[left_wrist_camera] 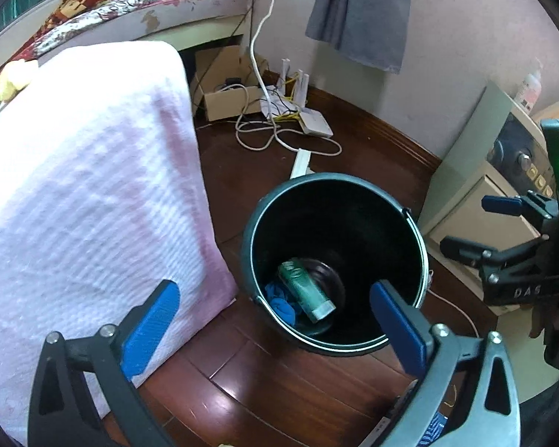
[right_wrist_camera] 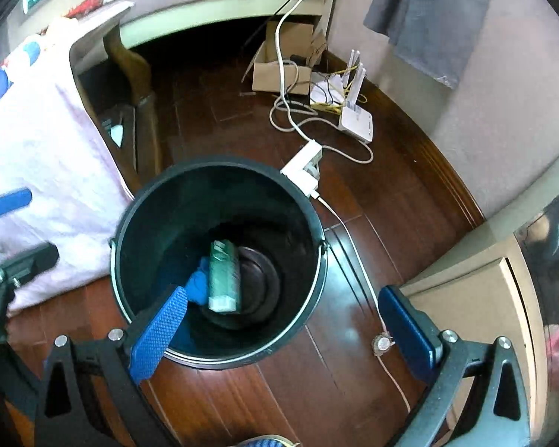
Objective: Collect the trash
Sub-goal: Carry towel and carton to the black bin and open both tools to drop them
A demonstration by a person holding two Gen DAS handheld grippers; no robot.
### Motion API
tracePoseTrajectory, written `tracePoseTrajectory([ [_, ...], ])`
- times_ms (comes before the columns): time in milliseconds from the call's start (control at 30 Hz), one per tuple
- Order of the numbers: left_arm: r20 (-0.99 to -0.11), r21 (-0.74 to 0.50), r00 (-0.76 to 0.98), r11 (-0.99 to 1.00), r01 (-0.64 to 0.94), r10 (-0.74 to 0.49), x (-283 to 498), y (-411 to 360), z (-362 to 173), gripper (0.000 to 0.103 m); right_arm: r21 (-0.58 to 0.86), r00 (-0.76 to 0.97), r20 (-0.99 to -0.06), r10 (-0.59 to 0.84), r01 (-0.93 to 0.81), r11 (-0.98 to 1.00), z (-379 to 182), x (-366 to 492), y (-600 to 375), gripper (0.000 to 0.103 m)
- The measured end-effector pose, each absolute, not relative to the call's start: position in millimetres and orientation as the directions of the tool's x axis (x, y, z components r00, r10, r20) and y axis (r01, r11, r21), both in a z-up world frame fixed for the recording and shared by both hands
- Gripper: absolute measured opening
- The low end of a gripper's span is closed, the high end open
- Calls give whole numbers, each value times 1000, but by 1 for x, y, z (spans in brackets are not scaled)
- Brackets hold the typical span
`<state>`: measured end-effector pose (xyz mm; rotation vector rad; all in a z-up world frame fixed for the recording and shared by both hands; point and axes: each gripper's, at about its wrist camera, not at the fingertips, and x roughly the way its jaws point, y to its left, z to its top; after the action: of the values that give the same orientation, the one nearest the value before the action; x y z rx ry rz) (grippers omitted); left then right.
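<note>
A black bucket (left_wrist_camera: 410,238) stands on the wooden floor; it also shows in the right wrist view (right_wrist_camera: 160,216). Inside lie a green can (left_wrist_camera: 307,290) and a crumpled blue scrap (left_wrist_camera: 279,301), which the right wrist view also shows as the can (right_wrist_camera: 224,277) and the scrap (right_wrist_camera: 197,287). My left gripper (left_wrist_camera: 275,320) is open and empty, above the bucket's near rim. My right gripper (right_wrist_camera: 283,320) is open and empty over the bucket's right side. It also shows at the right edge of the left wrist view (left_wrist_camera: 473,223).
A pink-white towel (left_wrist_camera: 82,186) covers a table left of the bucket. A power strip (right_wrist_camera: 303,167), white cables, a router (right_wrist_camera: 356,119) and a cardboard box (right_wrist_camera: 279,67) lie behind the bucket. A beige cabinet (right_wrist_camera: 473,320) stands at the right.
</note>
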<state>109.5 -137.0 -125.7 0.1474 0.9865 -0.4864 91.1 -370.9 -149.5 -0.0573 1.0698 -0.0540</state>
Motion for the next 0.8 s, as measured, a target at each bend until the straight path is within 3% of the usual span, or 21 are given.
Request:
tracePoseTrajectory([
  [300,-782,-35,544,893,448,-303,97,-131,-87,102,-52,531,-845,-56,22,998,-116,84,-362,103],
  [800,-716,-96,608,911,400,-343,91,-98,-40,103,-87,623,-782,-19,-79,993,-60,76,-309,103],
])
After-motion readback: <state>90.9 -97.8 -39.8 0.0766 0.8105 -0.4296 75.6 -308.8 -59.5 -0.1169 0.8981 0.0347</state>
